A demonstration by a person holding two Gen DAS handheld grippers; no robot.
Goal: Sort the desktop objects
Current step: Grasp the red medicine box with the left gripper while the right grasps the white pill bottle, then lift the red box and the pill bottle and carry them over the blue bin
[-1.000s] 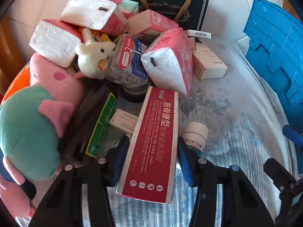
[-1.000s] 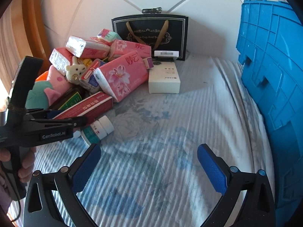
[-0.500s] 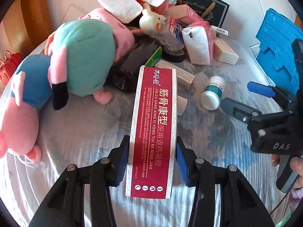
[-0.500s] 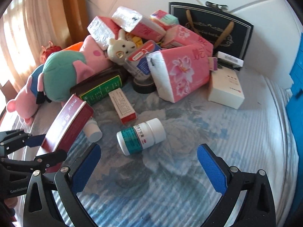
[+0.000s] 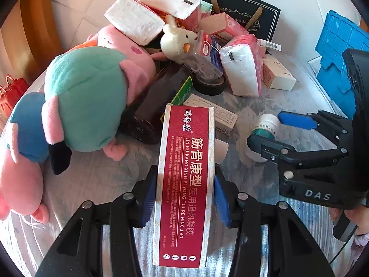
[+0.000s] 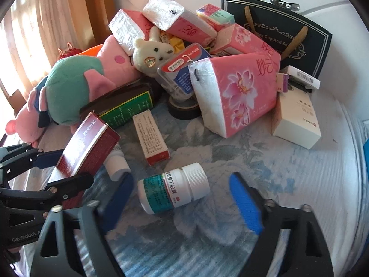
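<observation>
My left gripper (image 5: 184,177) is shut on a long red medicine box (image 5: 184,219), its blue pads pressed on the box's two long sides, and holds it above the bedspread. The right wrist view shows this left gripper (image 6: 62,168) with the red box (image 6: 90,143) tilted at the left. A white pill bottle with a teal label (image 6: 173,188) lies on its side. My right gripper (image 6: 181,184) straddles it, jaws closing, with gaps still showing on both sides. From the left wrist view, the right gripper (image 5: 274,130) is around the bottle (image 5: 265,124).
A pile fills the back: plush pig toys (image 5: 85,97), pink tissue packs (image 6: 239,92), a black tape roll (image 6: 182,110), a dark green-labelled box (image 6: 122,106), a small red-and-white box (image 6: 152,138), a white box (image 6: 297,120). A black gift bag (image 6: 288,30) stands behind. A blue crate (image 5: 339,53) is at the right.
My left gripper has drawn back from the pile with the red box. My right gripper has swung in over the pill bottle, and its jaws have narrowed around it.
</observation>
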